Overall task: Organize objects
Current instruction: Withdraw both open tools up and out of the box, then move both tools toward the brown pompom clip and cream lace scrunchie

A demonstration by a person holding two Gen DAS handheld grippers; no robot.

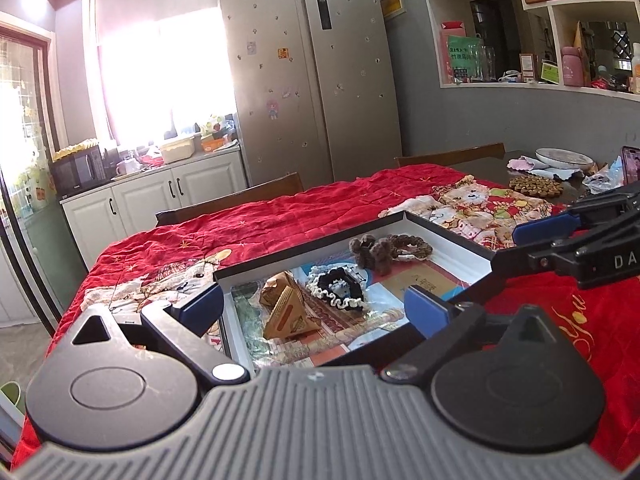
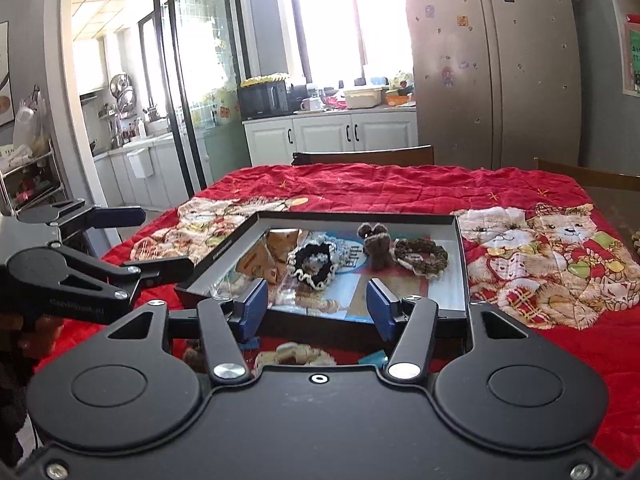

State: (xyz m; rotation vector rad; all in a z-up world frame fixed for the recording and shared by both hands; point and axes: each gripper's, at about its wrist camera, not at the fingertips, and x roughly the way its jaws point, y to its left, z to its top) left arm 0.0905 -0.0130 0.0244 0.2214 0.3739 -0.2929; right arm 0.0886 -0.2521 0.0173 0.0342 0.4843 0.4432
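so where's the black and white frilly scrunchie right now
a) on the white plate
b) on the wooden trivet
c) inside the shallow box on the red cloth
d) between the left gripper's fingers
c, the black and white frilly scrunchie lies inside the shallow box beside the brown knitted toy, and neither gripper's fingers touch it.

I'm in a home kitchen-dining room: a two-door fridge (image 1: 312, 76) with stickers stands at top centre, white cabinets (image 1: 160, 196) carry a microwave (image 1: 78, 170) at left, cluttered wall shelves (image 1: 532, 28) fill the upper right, and a sliding glass door (image 2: 200, 88) opens onto a scullery.
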